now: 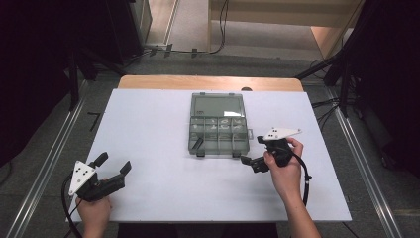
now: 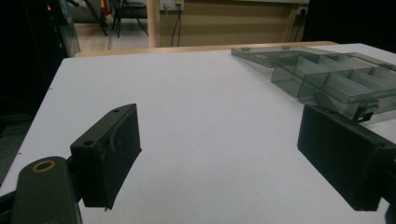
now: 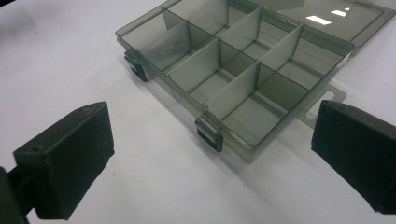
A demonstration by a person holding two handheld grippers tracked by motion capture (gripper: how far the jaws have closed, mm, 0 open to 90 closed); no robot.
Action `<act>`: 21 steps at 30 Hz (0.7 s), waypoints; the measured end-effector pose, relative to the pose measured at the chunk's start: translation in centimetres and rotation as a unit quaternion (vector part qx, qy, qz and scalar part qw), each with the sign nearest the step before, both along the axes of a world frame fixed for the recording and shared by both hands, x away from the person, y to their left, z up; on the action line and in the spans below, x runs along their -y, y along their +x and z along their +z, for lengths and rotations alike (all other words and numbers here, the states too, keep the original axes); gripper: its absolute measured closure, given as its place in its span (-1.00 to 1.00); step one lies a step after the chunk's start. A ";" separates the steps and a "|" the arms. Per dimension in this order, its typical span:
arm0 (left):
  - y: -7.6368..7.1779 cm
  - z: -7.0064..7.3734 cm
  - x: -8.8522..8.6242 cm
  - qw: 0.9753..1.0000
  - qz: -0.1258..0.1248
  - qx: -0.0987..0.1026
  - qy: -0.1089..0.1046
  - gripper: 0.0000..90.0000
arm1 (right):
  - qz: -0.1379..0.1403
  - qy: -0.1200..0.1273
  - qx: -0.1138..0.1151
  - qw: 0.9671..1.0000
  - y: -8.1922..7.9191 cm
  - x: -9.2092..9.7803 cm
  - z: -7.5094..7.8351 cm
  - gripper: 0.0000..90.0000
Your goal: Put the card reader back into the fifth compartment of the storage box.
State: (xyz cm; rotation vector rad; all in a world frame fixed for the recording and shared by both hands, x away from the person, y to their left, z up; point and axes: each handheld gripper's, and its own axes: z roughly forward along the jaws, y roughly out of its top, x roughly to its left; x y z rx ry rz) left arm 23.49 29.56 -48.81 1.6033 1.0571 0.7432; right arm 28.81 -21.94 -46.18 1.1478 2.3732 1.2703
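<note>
the see-through plastic box (image 1: 218, 123) lies open in the middle of the white counter (image 1: 148, 129). it looks light, hard and slippery; hold its rim or its clips (image 3: 209, 134). the right hand-held gripper (image 1: 253, 153) is wide, just beside it. the left hand-held gripper (image 1: 113, 165) is wide, far off. dark room around.

Bright white table (image 1: 148, 148), dark surroundings, glare patches on clear box lid (image 3: 322, 19), near jaws softly blurred
</note>
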 end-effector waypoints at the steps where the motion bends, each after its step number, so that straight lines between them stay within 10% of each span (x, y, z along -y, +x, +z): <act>1: 0.0 0.0 0.0 1.000 0.000 0.000 0.000 -0.70 | -0.001 0.001 -0.001 1.000 -0.1 0.1 0.0 -1.00; 21: 0.0 0.0 0.0 1.000 0.000 0.001 0.001 -0.70 | -0.029 0.007 0.002 1.000 -1.3 3.1 -0.6 -1.00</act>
